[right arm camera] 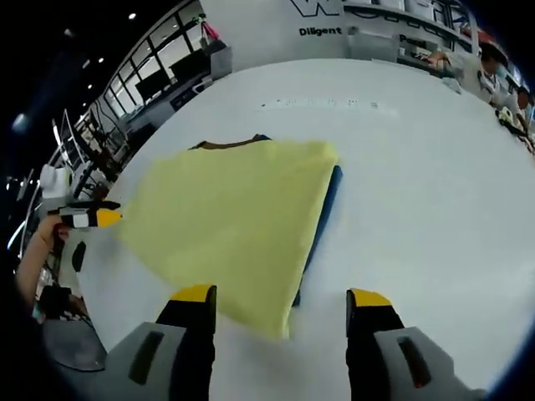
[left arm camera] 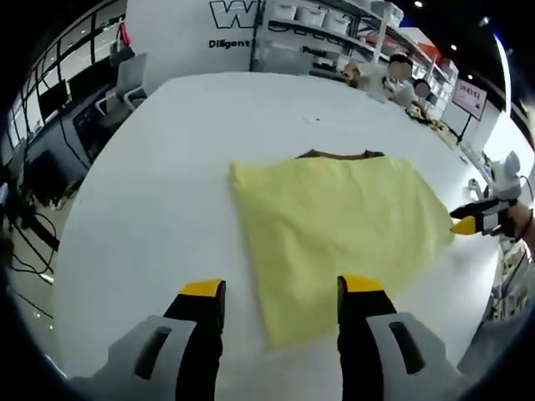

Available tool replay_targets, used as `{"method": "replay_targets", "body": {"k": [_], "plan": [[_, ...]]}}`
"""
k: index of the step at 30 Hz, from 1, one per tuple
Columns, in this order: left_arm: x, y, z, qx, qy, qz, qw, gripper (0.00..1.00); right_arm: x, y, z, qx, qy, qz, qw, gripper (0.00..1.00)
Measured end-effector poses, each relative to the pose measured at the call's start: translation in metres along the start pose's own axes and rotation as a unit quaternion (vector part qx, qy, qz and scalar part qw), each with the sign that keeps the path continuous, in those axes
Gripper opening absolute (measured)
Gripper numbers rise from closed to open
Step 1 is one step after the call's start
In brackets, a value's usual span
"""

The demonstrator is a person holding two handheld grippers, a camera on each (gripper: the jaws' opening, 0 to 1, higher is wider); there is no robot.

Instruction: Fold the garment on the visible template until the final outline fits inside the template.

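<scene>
Yellow garment (left arm camera: pixel 338 230) lies mid-bench, folded into a rough rectangle over the blue template (right arm camera: pixel 322 219), edges overhanging it; more folding looks needed. Left gripper (left arm camera: pixel 282 292) and right gripper (right arm camera: pixel 280 299) wide, empty.

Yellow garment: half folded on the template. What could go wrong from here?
1. The yellow garment covers most of the blue template; only a thin edge shows, so the fold could be judged blind and overhang it.
2. Both the left gripper and the right gripper are open near the cloth's edge: a one-sided pinch may drag the garment off the template.
</scene>
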State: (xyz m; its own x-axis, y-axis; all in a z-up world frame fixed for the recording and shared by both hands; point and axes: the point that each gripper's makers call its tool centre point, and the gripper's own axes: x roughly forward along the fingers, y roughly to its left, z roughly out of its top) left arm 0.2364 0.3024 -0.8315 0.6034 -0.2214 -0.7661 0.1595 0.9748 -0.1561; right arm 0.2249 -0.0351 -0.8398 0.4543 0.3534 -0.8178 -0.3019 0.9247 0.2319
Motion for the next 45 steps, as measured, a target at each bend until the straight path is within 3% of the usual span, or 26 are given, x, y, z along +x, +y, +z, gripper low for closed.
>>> {"method": "replay_targets", "body": {"k": [4, 14, 26, 32, 45], "plan": [[0.000, 0.000, -0.009, 0.003, 0.010, 0.003, 0.9999, 0.54, 0.000, 0.001, -0.002, -0.003, -0.004, 0.000, 1.0000, 0.55], [-0.001, -0.004, -0.025, -0.037, 0.034, -0.007, 0.9987, 0.29, 0.001, -0.003, -0.012, 0.006, -0.004, -0.007, 0.9999, 0.29], [-0.004, -0.004, -0.031, -0.005, 0.046, 0.001, 0.9989, 0.13, 0.002, 0.004, -0.014, 0.020, -0.008, 0.016, 0.9996, 0.01], [-0.005, -0.009, -0.034, -0.009, 0.047, -0.003, 0.9988, 0.09, 0.001, 0.005, -0.013, 0.017, -0.011, 0.024, 0.9995, 0.00], [-0.011, -0.029, -0.048, 0.024, 0.062, -0.013, 0.9977, 0.09, -0.014, -0.010, -0.026, 0.016, -0.004, 0.019, 0.9997, 0.00]]}}
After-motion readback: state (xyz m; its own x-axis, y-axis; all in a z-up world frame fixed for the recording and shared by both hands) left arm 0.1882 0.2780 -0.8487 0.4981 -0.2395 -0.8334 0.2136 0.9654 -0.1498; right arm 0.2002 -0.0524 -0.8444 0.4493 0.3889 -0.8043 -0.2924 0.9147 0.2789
